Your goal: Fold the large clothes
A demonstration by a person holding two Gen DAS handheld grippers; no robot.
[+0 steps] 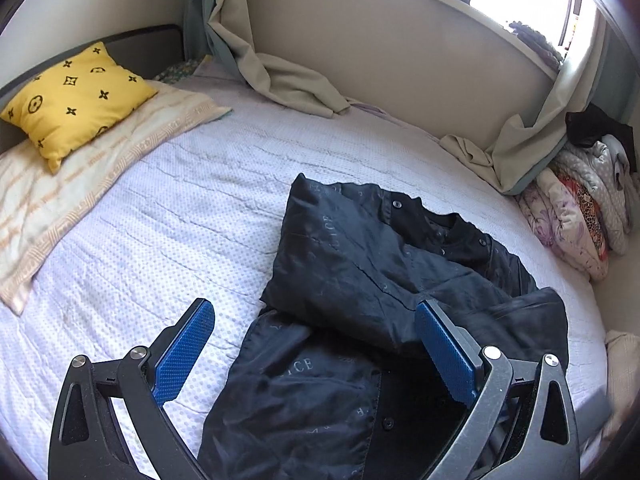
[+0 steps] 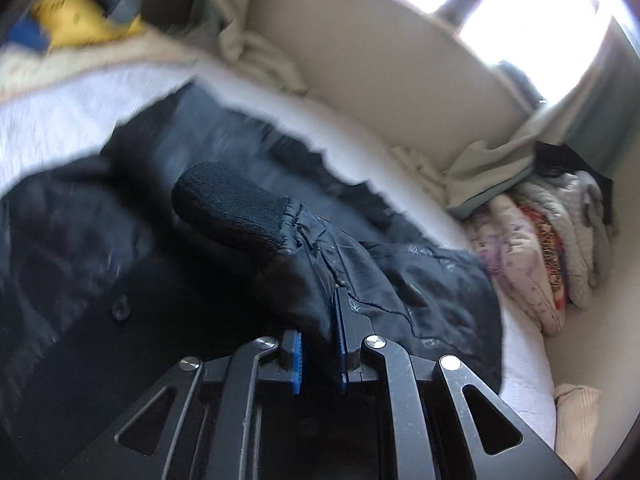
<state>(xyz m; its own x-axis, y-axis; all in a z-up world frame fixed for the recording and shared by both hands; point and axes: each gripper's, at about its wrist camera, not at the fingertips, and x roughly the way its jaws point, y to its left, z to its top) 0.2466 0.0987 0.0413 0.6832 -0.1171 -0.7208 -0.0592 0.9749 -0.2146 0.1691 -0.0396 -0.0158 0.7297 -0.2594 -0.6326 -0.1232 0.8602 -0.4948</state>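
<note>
Bed bears crumpled (black, glossy) jacket

One black jacket; one yellow cushion; two hand-held grippers.

Jacket, pillow on bed

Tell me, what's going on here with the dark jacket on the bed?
A person holding two grippers is folding a black jacket on the bed. The right gripper is clamped on a sleeve near its knit cuff. The left gripper hangs open above the jacket, holding nothing. One part already lies folded across the jacket.
</note>
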